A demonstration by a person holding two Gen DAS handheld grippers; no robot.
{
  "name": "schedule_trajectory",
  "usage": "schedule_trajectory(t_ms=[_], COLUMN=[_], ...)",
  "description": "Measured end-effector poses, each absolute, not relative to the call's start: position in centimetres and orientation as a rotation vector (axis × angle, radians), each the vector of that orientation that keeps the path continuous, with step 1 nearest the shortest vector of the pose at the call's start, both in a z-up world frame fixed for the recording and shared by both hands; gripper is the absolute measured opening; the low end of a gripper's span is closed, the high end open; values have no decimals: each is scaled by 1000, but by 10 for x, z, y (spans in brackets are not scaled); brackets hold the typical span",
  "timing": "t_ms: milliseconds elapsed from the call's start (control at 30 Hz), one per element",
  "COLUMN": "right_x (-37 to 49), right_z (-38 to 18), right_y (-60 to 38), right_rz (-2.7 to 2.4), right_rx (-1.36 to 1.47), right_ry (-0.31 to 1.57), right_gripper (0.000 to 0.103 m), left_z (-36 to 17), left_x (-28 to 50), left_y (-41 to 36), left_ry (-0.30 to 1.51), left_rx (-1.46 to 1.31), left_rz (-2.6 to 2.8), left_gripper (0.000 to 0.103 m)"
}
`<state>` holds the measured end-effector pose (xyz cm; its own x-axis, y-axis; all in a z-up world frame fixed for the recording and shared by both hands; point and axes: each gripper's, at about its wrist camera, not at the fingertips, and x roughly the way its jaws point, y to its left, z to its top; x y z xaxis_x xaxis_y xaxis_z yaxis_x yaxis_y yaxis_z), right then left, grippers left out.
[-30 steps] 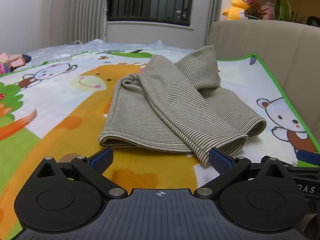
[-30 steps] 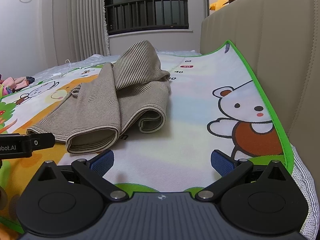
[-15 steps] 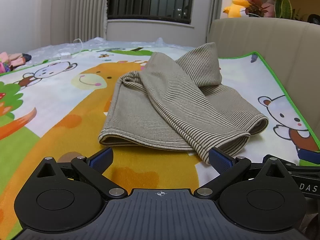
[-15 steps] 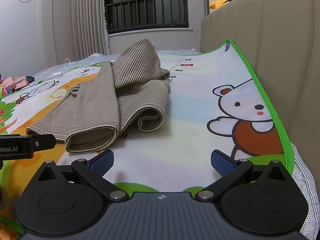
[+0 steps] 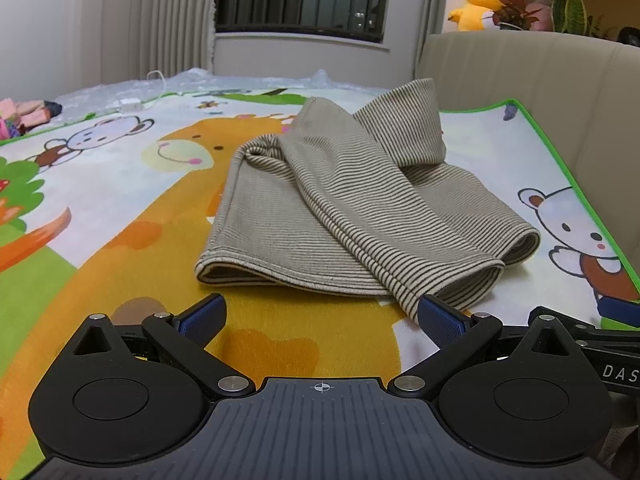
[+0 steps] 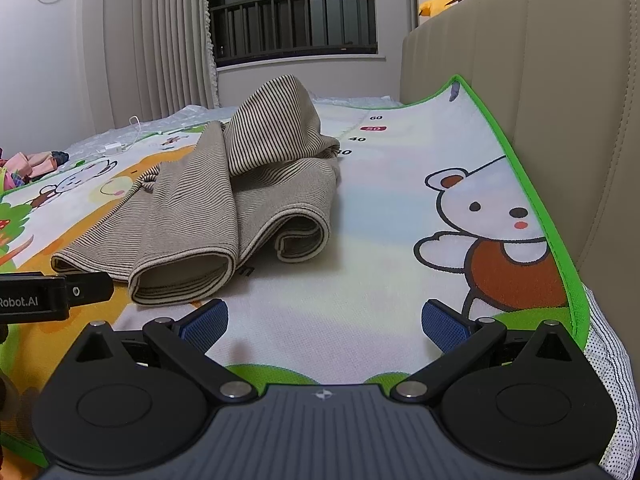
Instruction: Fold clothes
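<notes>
Though unseen leftward, garment's (image 6: 192,208) rolled hem

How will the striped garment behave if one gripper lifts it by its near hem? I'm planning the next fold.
Probably floppy: the striped garment lies in soft rolled folds, so unheld layers would likely droop. It looks like thin knit, so likely light. The play mat looks textured, so dragging may bunch it.

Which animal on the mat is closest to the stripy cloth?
The orange giraffe. The stripy cloth lies partly over it, while the bear sits apart on the right and the monkey far off to the left.
</notes>
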<state>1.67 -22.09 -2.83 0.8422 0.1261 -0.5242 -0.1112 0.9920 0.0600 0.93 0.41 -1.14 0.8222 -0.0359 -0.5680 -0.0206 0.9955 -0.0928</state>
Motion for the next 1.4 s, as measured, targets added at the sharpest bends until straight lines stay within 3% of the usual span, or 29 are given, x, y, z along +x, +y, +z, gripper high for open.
schedule_trajectory(t_ms=[233, 600, 767, 867, 1000, 1200, 1400], right_x=[29, 144, 223, 257, 263, 238, 196], right_z=[-8, 16, 2, -22, -40, -28, -11], right_y=[-225, -210, -213, -226, -241, -219, -186], right_rz=[224, 361, 337, 361, 408, 386, 3], right_rx=[46, 51, 166, 352, 468, 198, -198], right_ry=[528, 610, 638, 765, 796, 756, 378], right_gripper=[103, 103, 103, 103, 103, 103, 103], left_z=[5, 21, 5, -1, -15, -18, -11], left_x=[15, 132, 167, 180, 192, 192, 163], left_y=[6, 52, 62, 64, 74, 61, 78], left_ry=[566, 736, 773, 731, 772, 797, 675], left_rx=[-78, -231, -268, -225, -275, -156, -169], left_rz=[-52, -119, -145, -131, -127, -62, 85], left_gripper=[103, 103, 103, 103, 103, 103, 103])
